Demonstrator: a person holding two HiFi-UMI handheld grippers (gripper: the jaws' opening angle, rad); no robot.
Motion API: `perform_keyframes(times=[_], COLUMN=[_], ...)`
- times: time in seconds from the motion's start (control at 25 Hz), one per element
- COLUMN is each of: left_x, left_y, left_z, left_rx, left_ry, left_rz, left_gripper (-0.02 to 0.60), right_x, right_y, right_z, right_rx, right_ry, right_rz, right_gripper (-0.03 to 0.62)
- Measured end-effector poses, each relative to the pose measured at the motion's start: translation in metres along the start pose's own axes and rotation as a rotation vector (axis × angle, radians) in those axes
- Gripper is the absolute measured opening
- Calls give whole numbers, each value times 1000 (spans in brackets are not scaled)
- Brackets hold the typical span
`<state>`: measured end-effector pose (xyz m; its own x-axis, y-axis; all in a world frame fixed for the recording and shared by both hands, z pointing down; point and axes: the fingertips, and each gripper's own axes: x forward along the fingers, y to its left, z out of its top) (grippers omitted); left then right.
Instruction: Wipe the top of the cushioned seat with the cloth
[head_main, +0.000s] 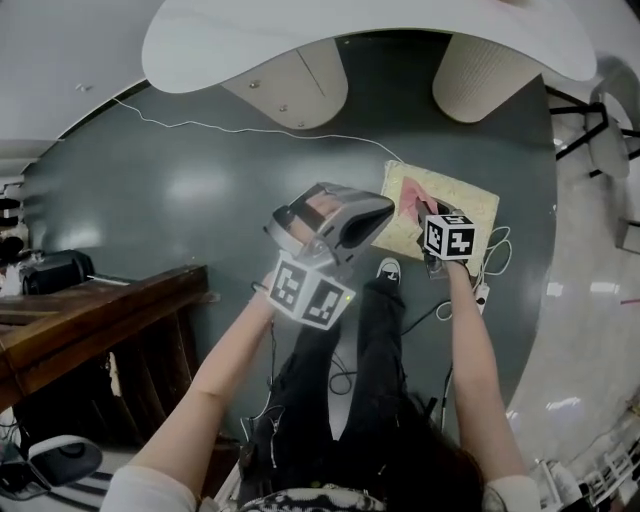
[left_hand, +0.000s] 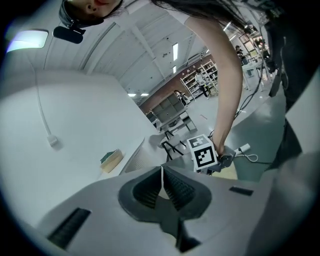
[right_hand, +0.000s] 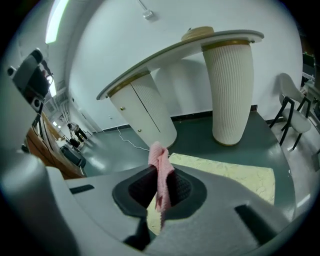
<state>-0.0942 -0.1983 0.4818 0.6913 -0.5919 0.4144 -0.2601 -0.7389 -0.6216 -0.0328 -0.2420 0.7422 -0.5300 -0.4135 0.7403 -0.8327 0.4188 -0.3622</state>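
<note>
Low on the dark green floor (head_main: 150, 190), just ahead of the person's sneaker (head_main: 388, 268), lies the cushioned seat (head_main: 475, 205), a pale yellow square with a faint leafy pattern. Over its near edge the right gripper (right_hand: 161, 175) has its fingers clenched on the cloth (right_hand: 160, 160) (pink and bunched, one end poking up past the fingertips, the other trailing down below them). Whether the cloth touches the cushion cannot be told. The left gripper (left_hand: 162, 180) is held higher and to the left, well apart from the seat. Its fingers are pressed together with nothing between them. Beyond the seat stands a white table (head_main: 350, 45) on two ribbed cream legs (right_hand: 229, 87). A thin white cable (head_main: 230, 125) runs across the floor toward the seat, and a dark wooden counter (head_main: 100, 310) sits at the left.
</note>
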Motion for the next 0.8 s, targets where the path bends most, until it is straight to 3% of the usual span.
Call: perform_keyframes(times=[0.44, 0.8], left_x=[5, 15], left_y=[-32, -40], left_z=[-34, -39], left_rx=[19, 11], left_ry=[11, 18], left_rz=[-54, -84], left_gripper=[12, 12], right_x=[75, 62], right_y=[-12, -81], right_z=[-1, -39], right_rx=[66, 19], right_ry=[0, 100], right_rz=[-24, -205], right_gripper=[11, 11])
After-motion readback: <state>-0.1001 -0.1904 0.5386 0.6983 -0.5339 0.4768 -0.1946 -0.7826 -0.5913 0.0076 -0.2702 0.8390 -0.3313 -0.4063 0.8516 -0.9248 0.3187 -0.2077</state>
